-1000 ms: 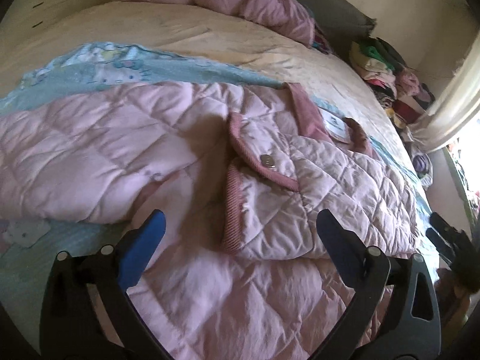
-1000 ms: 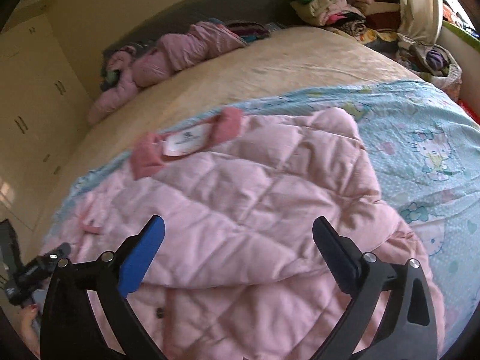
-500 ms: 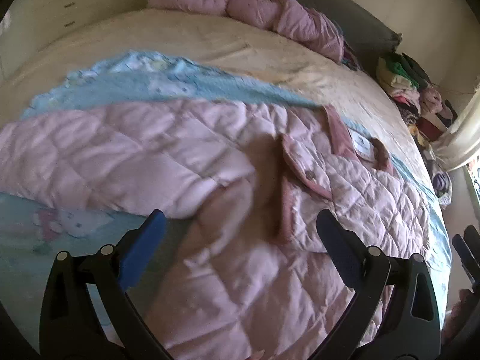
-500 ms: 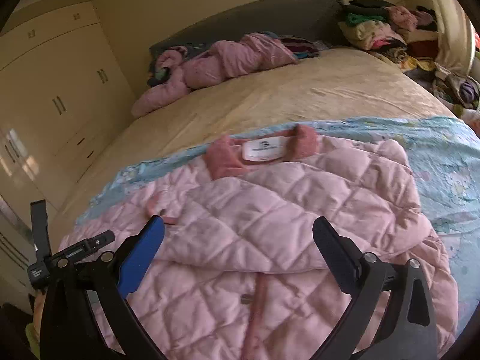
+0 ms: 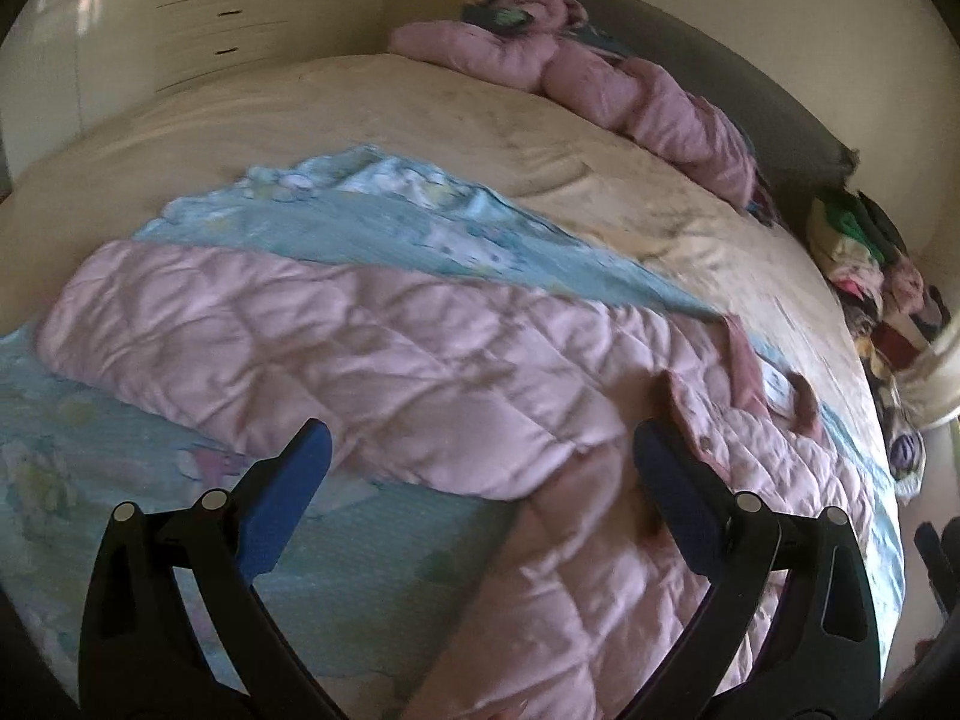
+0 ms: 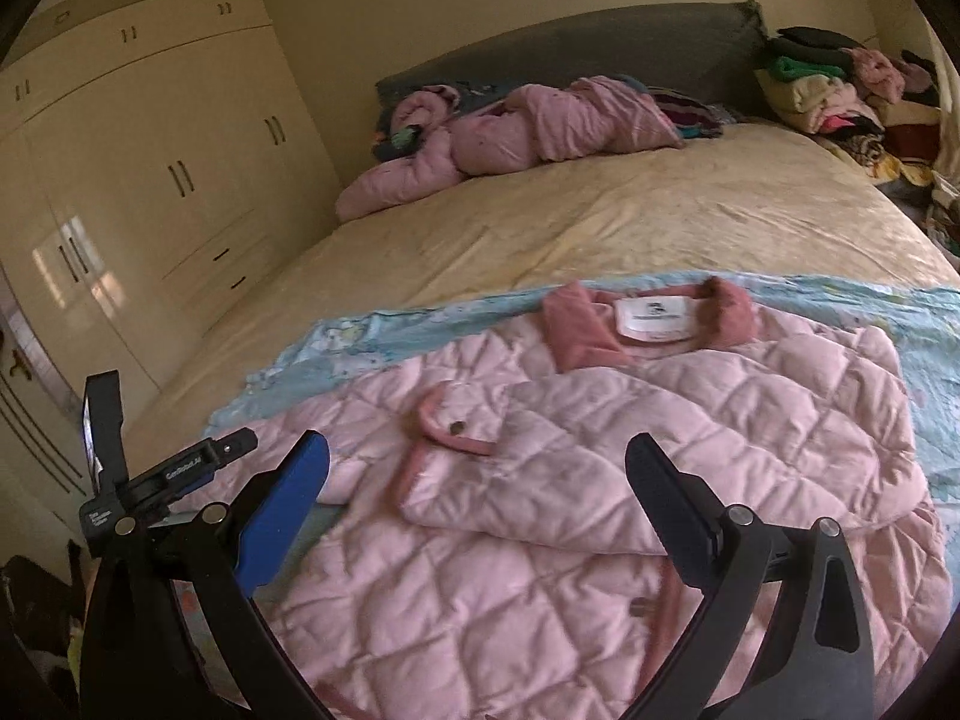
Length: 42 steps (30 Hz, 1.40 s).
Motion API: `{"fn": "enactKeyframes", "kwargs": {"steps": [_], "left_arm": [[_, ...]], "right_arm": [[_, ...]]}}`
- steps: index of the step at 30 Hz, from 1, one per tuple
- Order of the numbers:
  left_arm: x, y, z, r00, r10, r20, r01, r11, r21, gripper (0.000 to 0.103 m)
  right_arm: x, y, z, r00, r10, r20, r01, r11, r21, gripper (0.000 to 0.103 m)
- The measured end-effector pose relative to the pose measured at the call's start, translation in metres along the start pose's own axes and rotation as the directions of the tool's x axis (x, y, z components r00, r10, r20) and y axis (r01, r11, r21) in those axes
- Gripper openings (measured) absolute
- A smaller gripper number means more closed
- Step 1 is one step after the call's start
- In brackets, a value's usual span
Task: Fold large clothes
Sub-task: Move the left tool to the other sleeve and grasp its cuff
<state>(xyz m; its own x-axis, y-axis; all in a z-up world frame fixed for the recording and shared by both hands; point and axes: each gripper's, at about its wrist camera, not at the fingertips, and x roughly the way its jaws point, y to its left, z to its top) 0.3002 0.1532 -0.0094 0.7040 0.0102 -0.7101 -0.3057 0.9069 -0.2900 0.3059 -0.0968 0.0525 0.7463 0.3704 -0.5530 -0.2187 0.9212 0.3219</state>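
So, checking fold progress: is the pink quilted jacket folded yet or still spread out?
Partly folded. On the pink jacket one sleeve lies across the chest; the other sleeve stretches flat over the blue blanket.

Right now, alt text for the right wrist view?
A pink quilted jacket lies on a blue sheet on a bed, one sleeve folded across its front. The open right claw hovers above it, holding nothing.

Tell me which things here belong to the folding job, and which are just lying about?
Part of the job:
- pink quilted jacket spread on the bed
- left claw, open
- right claw, open

Lying about:
- light blue cartoon-print sheet under it
- crumpled pink padded garment by the headboard
- mixed clothes pile
- cream wardrobe
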Motion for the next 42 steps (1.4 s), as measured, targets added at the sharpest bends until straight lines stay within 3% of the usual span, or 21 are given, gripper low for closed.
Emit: {"fn": "enactKeyframes", "kwargs": {"steps": [11, 20, 24, 33, 38, 42], "left_arm": [[0.001, 0.053, 0.011, 0.998, 0.062, 0.001, -0.062, 0.991, -0.120, 0.094], [0.010, 0.102, 0.012, 0.988, 0.149, -0.031, -0.152, 0.962, -0.228, 0.094], [0.017, 0.120, 0.011, 0.987, 0.155, -0.051, -0.163, 0.951, -0.263, 0.094], [0.038, 0.175, 0.006, 0.979, 0.177, -0.098, -0.201, 0.904, -0.377, 0.094], [0.061, 0.206, 0.000, 0.982, 0.137, -0.127, -0.180, 0.871, -0.457, 0.094], [0.067, 0.223, 0.002, 0.991, 0.119, -0.062, -0.133, 0.845, -0.518, 0.094]], "right_arm": [[0.032, 0.065, 0.003, 0.996, 0.087, -0.033, -0.089, 0.993, -0.073, 0.099], [0.066, 0.115, -0.008, 0.986, 0.139, -0.097, -0.152, 0.978, -0.146, 0.099], [0.081, 0.136, -0.015, 0.979, 0.161, -0.126, -0.182, 0.968, -0.174, 0.099], [0.110, 0.167, -0.036, 0.959, 0.201, -0.202, -0.240, 0.952, -0.191, 0.099], [0.123, 0.170, -0.045, 0.950, 0.208, -0.234, -0.252, 0.952, -0.175, 0.099], [0.130, 0.161, -0.046, 0.946, 0.211, -0.247, -0.251, 0.957, -0.144, 0.099]]}}
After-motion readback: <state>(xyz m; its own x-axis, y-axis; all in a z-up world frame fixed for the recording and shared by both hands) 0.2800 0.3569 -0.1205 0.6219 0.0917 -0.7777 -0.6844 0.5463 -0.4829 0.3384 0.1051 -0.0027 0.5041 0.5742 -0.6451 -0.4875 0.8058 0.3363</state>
